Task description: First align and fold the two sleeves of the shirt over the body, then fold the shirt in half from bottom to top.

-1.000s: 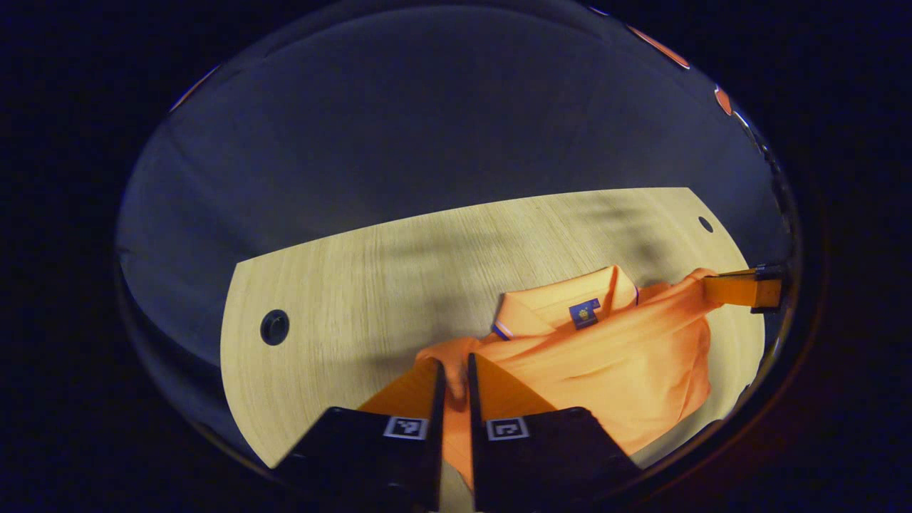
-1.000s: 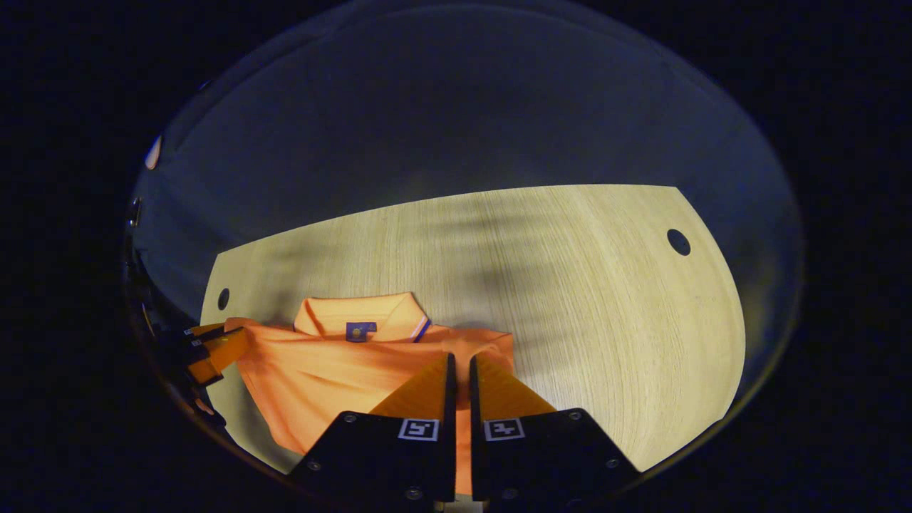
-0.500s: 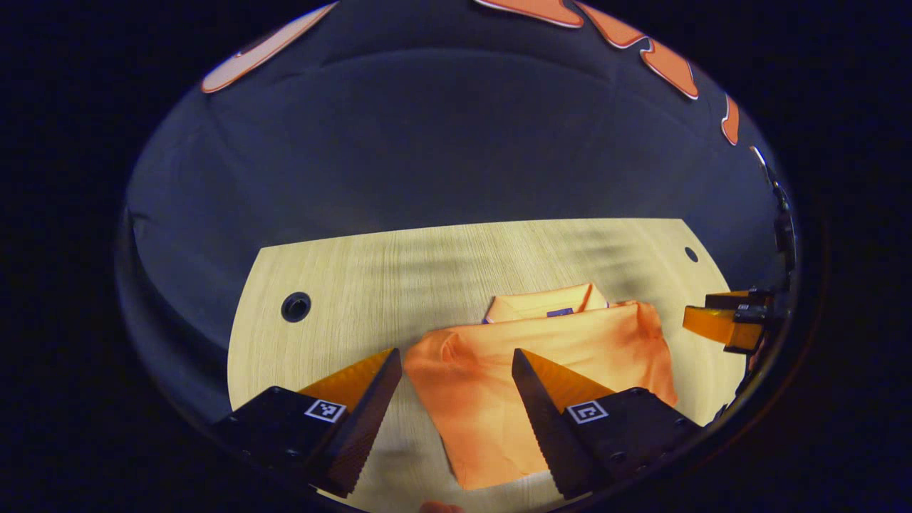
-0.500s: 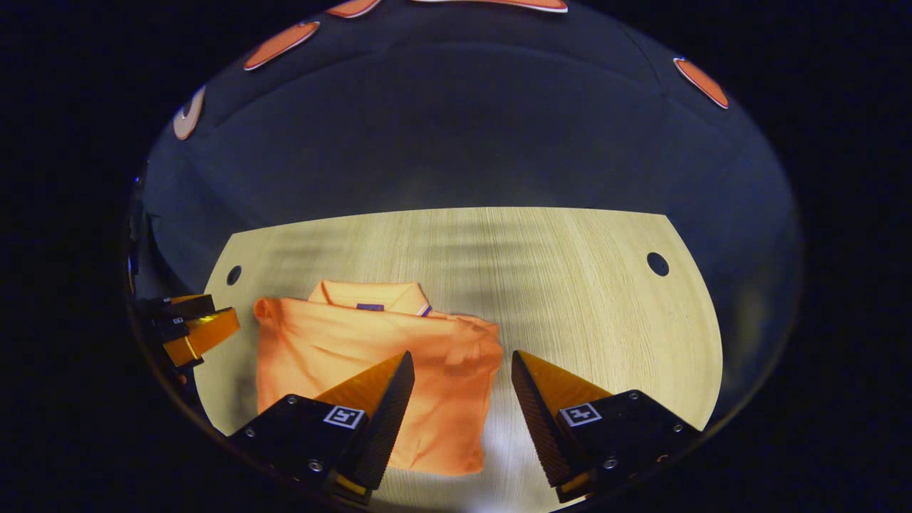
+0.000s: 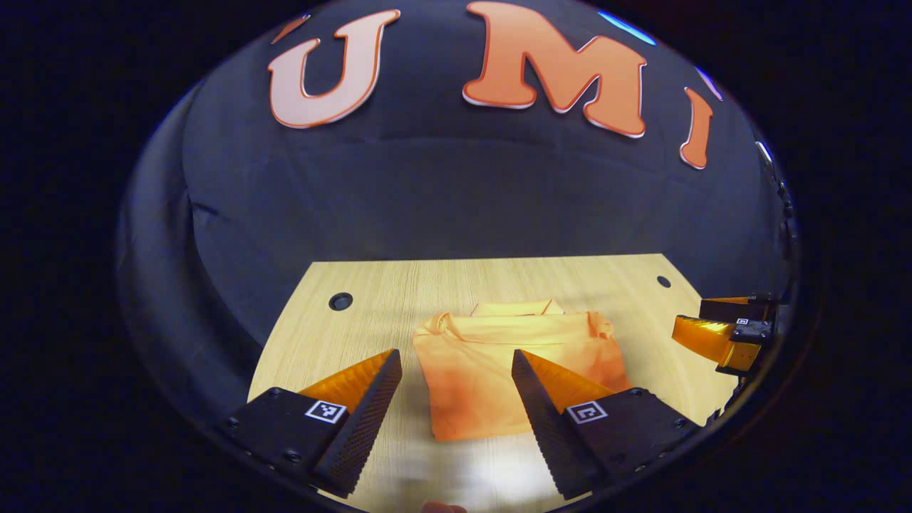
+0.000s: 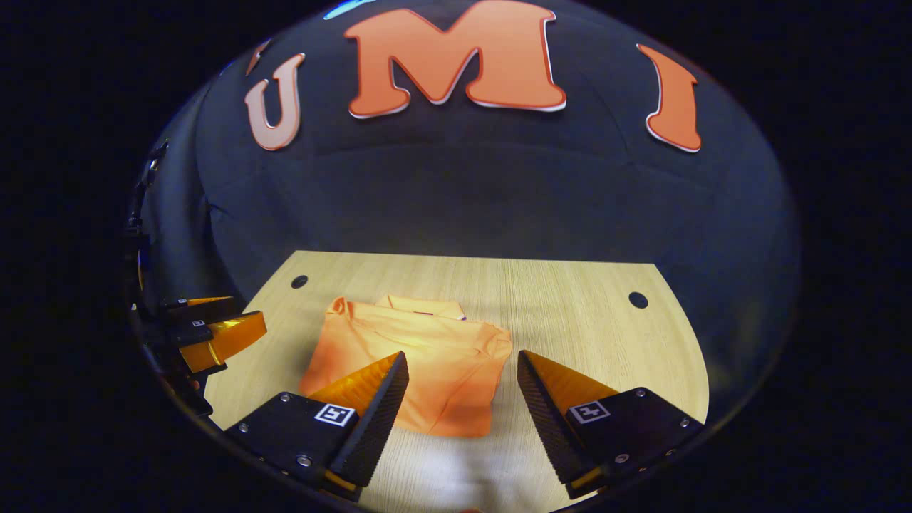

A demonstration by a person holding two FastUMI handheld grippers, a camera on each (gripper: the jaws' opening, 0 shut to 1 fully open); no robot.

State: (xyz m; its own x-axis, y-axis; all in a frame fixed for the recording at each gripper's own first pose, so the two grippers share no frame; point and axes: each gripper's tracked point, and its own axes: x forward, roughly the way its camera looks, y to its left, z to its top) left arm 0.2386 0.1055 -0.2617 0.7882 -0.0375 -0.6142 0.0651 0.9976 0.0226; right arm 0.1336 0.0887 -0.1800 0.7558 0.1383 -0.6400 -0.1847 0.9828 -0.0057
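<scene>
Plain orange shirt (image 5: 499, 370) on pale wood-grain table (image 5: 370, 313)

Both views are dim overall, with the desk (image 5: 370, 285) lit warmly from above while the booth wall behind lies in deep shade. A pale glare patch sits on the desk at 6 o'clock, where the wood grain smears into blur. Fisheye distortion bends the desk edges, strongest toward 3 and 9 o'clock.

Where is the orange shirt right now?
The folded shirt lies flat on the wooden table, just beyond the open left gripper, between the table's two round holes.
</scene>
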